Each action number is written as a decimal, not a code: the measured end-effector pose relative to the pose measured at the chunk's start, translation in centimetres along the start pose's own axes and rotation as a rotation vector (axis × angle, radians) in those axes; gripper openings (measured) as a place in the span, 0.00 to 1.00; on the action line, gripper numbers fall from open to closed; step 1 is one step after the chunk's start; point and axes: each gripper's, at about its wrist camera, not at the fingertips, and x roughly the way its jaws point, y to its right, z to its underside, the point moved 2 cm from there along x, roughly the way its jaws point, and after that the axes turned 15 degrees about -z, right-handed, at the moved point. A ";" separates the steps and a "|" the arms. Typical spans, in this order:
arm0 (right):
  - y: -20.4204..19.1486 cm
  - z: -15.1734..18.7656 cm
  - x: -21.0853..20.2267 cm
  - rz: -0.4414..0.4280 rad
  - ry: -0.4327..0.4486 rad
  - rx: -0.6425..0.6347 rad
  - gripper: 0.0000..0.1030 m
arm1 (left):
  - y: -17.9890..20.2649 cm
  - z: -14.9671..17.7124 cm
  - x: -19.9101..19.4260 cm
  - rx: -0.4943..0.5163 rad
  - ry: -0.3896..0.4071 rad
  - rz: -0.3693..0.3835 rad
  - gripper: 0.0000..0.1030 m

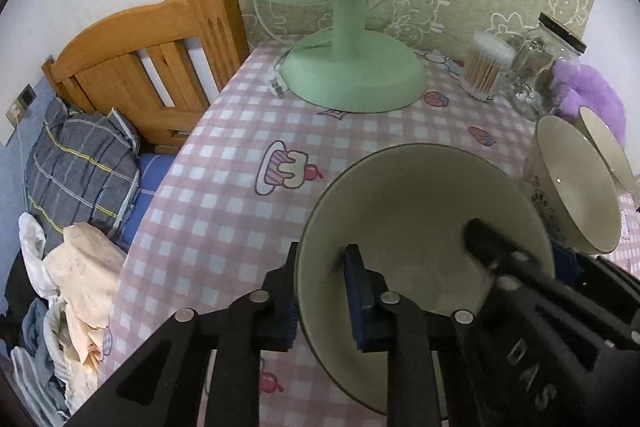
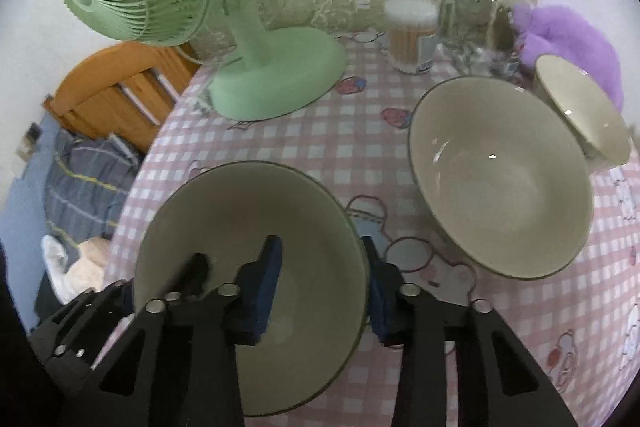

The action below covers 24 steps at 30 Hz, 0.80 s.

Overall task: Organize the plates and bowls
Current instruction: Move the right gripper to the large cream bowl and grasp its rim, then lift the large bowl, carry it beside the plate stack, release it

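1. Two grippers are sharing one load: the left gripper [image 1: 324, 291] is pinching the left side of the near bowl's [image 1: 420, 211] rim, one finger outside the wall and one inside, clamped on it, probably so the wide bowl does not tip.
2. Across the same bowl [image 2: 256, 239], the right gripper [image 2: 320, 283] is clamping the opposite rim the same way, its fingers straddling the wall; holding both sides is likely keeping the bowl level over the counter [image 2: 312, 131].
3. Further right, the second big bowl [image 2: 500, 179] is sitting well apart from the held one, free of any gripper, and looks like the natural place to nest the held bowl.
4. At the far right, a smaller bowl [image 2: 584, 115] is leaning tilted against the purple plush [image 2: 568, 39]; whether it touches the second bowl I cannot tell.
5. Behind them, the fan [image 2: 276, 75], the cotton swabs [image 2: 410, 35] and the jar [image 2: 476, 11] are crowding the back edge, so stacking is being kept to the front.
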 end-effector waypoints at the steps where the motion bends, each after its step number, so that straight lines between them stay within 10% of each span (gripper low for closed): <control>1: 0.0 0.0 0.0 0.014 0.003 -0.002 0.29 | -0.1 0.0 0.1 0.003 -0.004 0.001 0.17; 24: -0.8 5.4 -8.7 0.098 0.016 0.058 0.23 | -0.3 4.7 -7.3 0.111 0.022 0.095 0.17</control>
